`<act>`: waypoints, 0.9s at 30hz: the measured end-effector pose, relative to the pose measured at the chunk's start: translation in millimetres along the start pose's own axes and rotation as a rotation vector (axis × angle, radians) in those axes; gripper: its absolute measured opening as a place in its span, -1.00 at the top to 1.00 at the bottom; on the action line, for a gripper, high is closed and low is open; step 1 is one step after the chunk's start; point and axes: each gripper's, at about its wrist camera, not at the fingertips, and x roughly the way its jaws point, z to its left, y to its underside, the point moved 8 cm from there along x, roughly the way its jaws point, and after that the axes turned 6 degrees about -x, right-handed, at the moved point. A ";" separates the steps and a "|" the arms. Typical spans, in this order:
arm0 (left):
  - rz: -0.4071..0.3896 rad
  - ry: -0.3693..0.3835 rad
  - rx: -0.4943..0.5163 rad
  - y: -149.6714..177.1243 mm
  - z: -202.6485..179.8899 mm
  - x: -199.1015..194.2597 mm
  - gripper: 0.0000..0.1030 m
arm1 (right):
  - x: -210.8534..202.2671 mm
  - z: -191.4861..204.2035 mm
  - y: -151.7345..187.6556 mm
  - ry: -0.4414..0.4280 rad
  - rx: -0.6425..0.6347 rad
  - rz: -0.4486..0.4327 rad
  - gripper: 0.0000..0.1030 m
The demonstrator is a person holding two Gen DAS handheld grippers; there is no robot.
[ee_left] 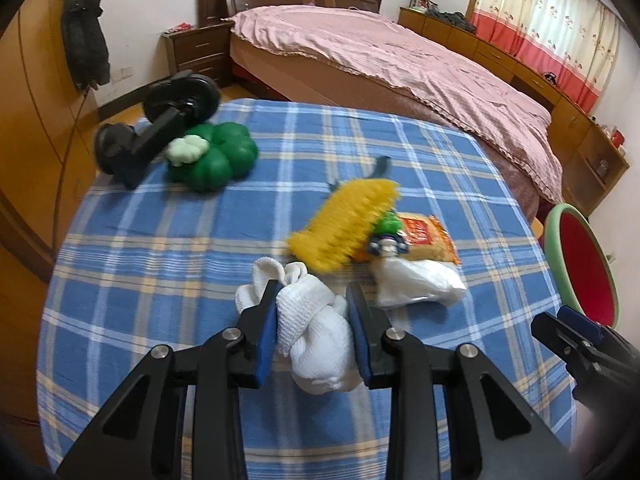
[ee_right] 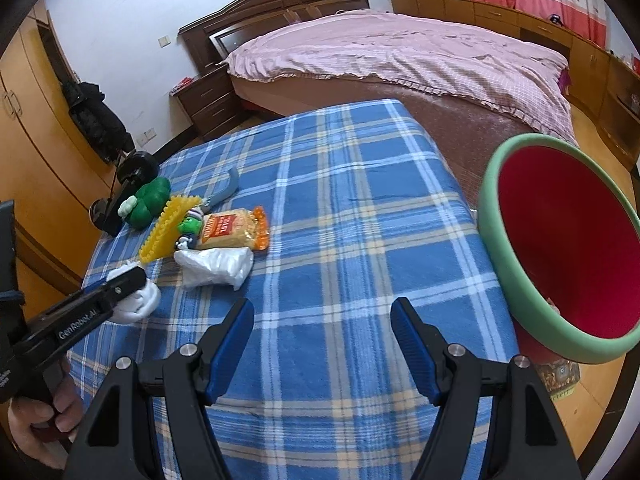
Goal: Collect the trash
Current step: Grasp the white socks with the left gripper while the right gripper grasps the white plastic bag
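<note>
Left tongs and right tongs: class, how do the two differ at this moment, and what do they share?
The left tongs are closed around a crumpled white cloth; the right tongs hold nothing. The left fingers press against the cloth, while the right fingers stand wide apart. The right tongs sit beside the red bin with the green rim; the left tongs are farther from it. Both have black arms with blue pads and hover over the blue plaid tablecloth.
</note>
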 end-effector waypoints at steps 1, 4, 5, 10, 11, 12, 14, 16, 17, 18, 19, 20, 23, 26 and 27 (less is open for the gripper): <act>-0.003 -0.007 -0.001 -0.8 4.3 -0.6 0.36 | 1.6 2.9 -0.6 -0.002 -0.006 0.001 -0.42; -0.008 -0.030 -0.012 -2.4 15.2 -2.0 0.36 | 6.3 12.0 -2.9 -0.006 -0.027 0.003 -0.43; -0.009 -0.036 -0.018 -2.6 19.5 -2.7 0.36 | 7.4 14.4 -2.9 -0.010 -0.032 0.005 -0.43; -0.017 -0.066 -0.050 -4.7 40.5 -3.6 0.36 | 19.3 29.3 -6.1 -0.042 -0.055 0.016 -0.43; -0.019 -0.071 -0.056 -4.9 43.9 -3.6 0.36 | 22.3 32.1 -6.6 -0.046 -0.059 0.018 -0.43; -0.021 -0.077 -0.061 -5.1 47.3 -3.5 0.36 | 26.4 35.1 -7.7 -0.053 -0.063 0.023 -0.43; -0.021 -0.099 -0.070 -4.4 54.4 -2.1 0.36 | 33.6 39.8 -9.5 -0.063 -0.071 0.031 -0.43; -0.013 -0.111 -0.082 -2.4 61.6 0.2 0.36 | 40.6 44.5 -11.3 -0.066 -0.084 0.038 -0.43; -0.008 -0.113 -0.086 -2.0 64.3 1.7 0.36 | 43.3 46.7 -11.5 -0.070 -0.091 0.040 -0.43; -0.003 -0.118 -0.091 -1.0 67.4 3.4 0.36 | 47.6 50.6 -12.5 -0.072 -0.104 0.046 -0.43; -0.001 -0.122 -0.093 -0.4 68.7 4.6 0.36 | 49.5 52.7 -13.2 -0.073 -0.110 0.048 -0.43; 0.003 -0.126 -0.098 0.5 71.3 6.5 0.36 | 53.0 56.4 -14.2 -0.076 -0.118 0.052 -0.43; 0.013 -0.128 -0.117 2.7 77.1 10.3 0.36 | 60.4 66.8 -16.0 -0.093 -0.129 0.060 -0.48; 0.015 -0.127 -0.132 3.5 81.7 12.4 0.36 | 65.4 77.2 -17.2 -0.105 -0.145 0.062 -0.55; 0.014 -0.125 -0.135 3.6 82.7 12.3 0.36 | 67.5 80.4 -17.7 -0.105 -0.150 0.063 -0.55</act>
